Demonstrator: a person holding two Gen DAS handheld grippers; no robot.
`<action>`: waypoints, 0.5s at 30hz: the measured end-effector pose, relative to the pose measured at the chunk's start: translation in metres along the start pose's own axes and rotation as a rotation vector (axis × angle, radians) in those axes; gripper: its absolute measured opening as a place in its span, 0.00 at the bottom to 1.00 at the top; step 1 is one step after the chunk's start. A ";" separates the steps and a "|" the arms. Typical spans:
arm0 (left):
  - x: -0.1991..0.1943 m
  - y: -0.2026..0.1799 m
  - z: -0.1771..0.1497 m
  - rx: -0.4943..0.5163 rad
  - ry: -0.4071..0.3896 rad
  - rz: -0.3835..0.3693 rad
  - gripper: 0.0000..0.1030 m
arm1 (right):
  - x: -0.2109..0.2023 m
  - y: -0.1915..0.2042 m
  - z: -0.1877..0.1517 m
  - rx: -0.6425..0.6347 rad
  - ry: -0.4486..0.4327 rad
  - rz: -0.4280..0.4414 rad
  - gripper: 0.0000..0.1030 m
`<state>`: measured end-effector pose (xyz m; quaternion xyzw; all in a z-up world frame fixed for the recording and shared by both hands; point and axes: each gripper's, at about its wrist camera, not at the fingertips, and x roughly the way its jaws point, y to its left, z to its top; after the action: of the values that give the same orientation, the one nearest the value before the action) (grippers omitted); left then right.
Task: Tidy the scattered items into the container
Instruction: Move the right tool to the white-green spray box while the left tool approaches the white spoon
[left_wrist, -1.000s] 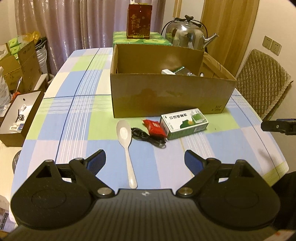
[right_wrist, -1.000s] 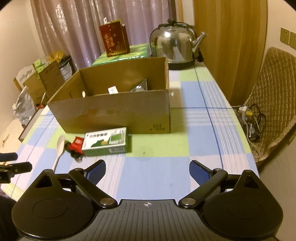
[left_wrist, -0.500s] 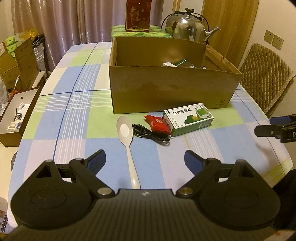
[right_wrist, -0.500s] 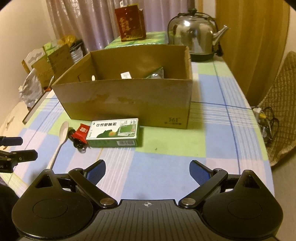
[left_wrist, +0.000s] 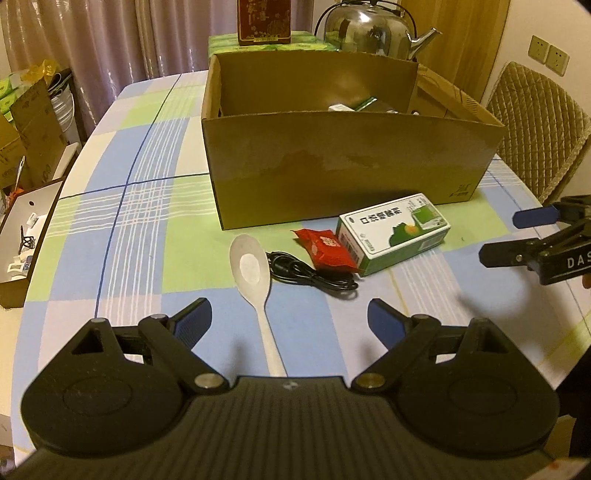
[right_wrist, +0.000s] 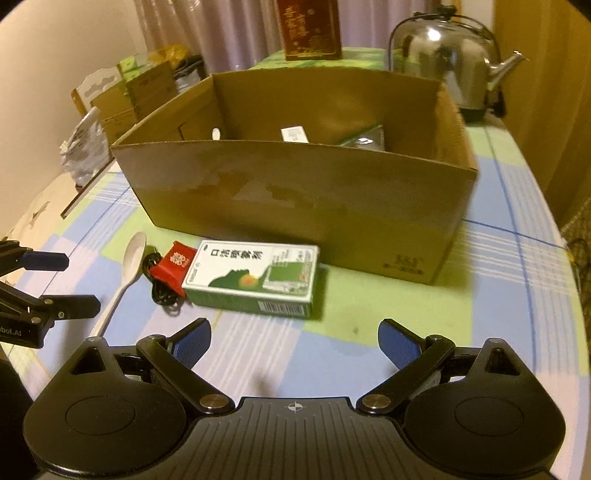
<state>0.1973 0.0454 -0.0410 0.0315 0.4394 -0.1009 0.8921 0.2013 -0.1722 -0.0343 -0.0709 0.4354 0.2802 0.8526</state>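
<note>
Left wrist view: left gripper (left_wrist: 290, 321) is hanging wide open, empty. Right gripper (right_wrist: 293, 341) is open too, holding nothing. Cardboard box (left_wrist: 347, 162), upper centre, is already holding a few items. Spoon (left_wrist: 255, 280), black cable (left_wrist: 314, 277), red packet (left_wrist: 327, 247) and green box (left_wrist: 395, 232) are lying mid-frame, waiting.

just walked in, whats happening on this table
A person holds a gripper in each hand over the table. The left gripper and right gripper are both open and empty. A white spoon, black cable, red packet and green box lie in front of the cardboard box.
</note>
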 end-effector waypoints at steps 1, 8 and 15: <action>0.002 0.001 0.001 0.001 0.003 0.001 0.86 | 0.004 0.000 0.003 -0.004 -0.001 0.005 0.92; 0.020 0.013 0.003 -0.003 0.026 0.007 0.77 | 0.033 0.000 0.020 -0.020 0.013 0.060 0.92; 0.035 0.020 0.005 -0.012 0.039 -0.012 0.76 | 0.059 0.000 0.029 0.008 0.027 0.092 0.89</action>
<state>0.2267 0.0590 -0.0662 0.0253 0.4577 -0.1028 0.8828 0.2491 -0.1375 -0.0623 -0.0513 0.4510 0.3162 0.8331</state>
